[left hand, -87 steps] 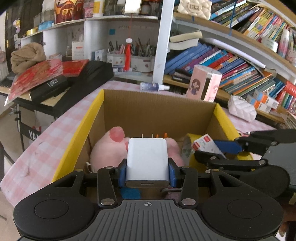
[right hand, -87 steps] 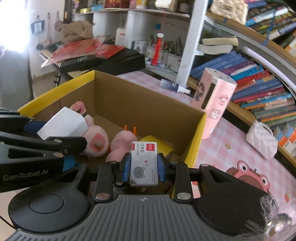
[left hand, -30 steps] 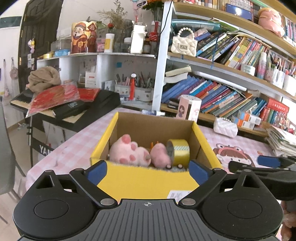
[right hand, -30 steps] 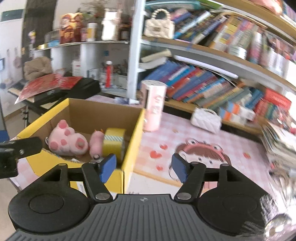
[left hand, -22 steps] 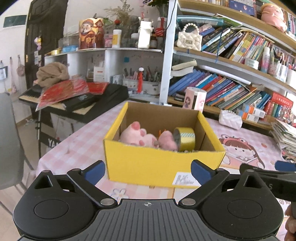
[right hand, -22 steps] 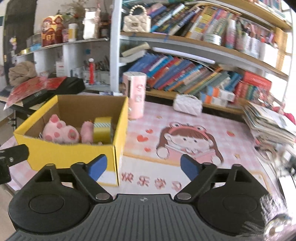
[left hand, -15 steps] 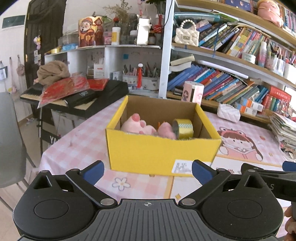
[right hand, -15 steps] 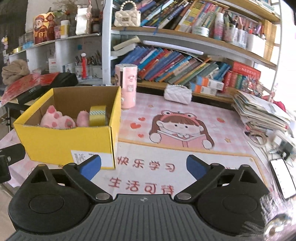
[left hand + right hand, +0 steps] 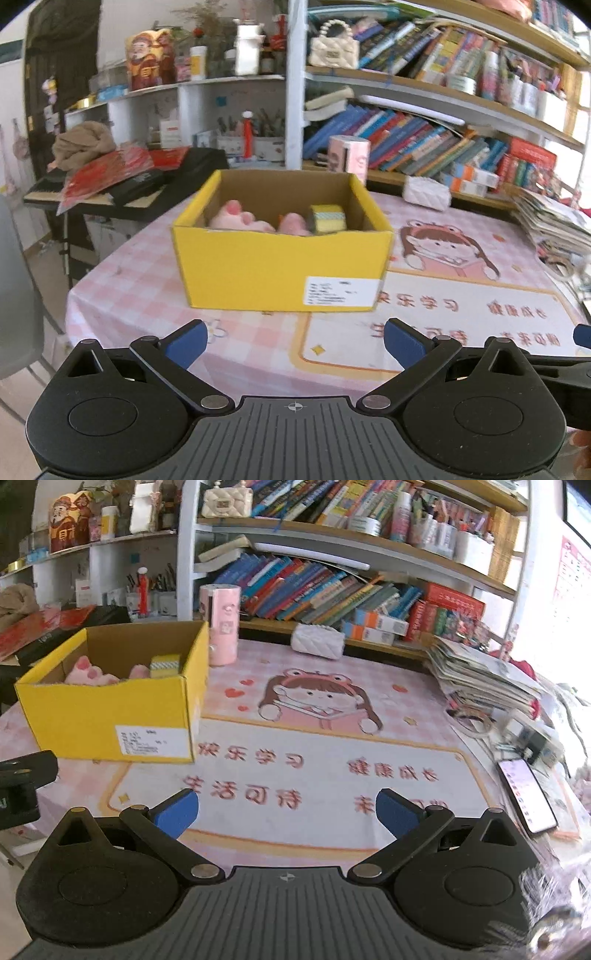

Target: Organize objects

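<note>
Left tool: jaws spread wide, nothing between the blue pads, angled downward over the near edge of the surface. Right tool: jaws likewise fully apart and empty, tilted down over the printed mat. In the left wrist view, the yellow cardboard box stands at 12 o'clock from the left tool, well apart from its fingertips, white label facing the camera. In the right wrist view, the same box sits at 10 o'clock from the right tool. Inside the box: pink plush toy on the left side, roll of yellow tape upright toward the right wall. Pink cylinder stands just behind the box's far right corner. Phone lies at 3 o'clock in the right view.
</note>
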### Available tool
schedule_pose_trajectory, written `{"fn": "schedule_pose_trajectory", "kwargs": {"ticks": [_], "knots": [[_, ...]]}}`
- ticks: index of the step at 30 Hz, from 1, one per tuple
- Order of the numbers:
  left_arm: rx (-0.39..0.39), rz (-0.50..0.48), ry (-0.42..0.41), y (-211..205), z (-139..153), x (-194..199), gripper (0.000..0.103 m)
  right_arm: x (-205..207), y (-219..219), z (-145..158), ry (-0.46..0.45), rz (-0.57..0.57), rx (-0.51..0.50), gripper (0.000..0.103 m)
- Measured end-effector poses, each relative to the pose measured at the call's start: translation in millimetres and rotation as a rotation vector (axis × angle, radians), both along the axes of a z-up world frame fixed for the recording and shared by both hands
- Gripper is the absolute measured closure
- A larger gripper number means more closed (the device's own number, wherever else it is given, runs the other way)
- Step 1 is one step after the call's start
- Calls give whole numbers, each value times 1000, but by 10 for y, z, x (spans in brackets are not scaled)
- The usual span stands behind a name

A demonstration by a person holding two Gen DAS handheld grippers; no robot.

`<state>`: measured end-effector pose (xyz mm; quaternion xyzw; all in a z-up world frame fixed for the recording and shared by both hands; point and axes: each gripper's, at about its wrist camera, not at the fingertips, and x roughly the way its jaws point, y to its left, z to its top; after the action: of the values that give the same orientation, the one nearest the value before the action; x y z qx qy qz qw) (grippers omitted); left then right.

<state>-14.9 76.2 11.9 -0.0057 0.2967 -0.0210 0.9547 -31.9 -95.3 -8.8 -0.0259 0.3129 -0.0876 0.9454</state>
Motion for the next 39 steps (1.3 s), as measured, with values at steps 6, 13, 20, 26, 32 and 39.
{"fn": "schedule_pose_trajectory", "kwargs": {"ticks": [6, 13, 20, 26, 32, 39], "knots": [[25, -60, -8, -182, 4, -46, 0, -131, -130, -11, 6, -54, 7, 0], [63, -94, 14, -324, -38, -41, 0, -216, -235, -29, 12, -104, 14, 0], [84, -90, 36, -430, -62, -39, 0, -220, -298, -58, 31, -131, 18, 0], [92, -83, 45, -512, -75, -62, 0, -255, -349, -77, 39, -156, 11, 0], [111, -66, 55, -579, -92, -58, 0, -248, -385, -97, 51, -169, -2, 0], [136, -35, 57, -616, -95, -42, 1, -222, -369, -105, 55, -177, -21, 0]]}}
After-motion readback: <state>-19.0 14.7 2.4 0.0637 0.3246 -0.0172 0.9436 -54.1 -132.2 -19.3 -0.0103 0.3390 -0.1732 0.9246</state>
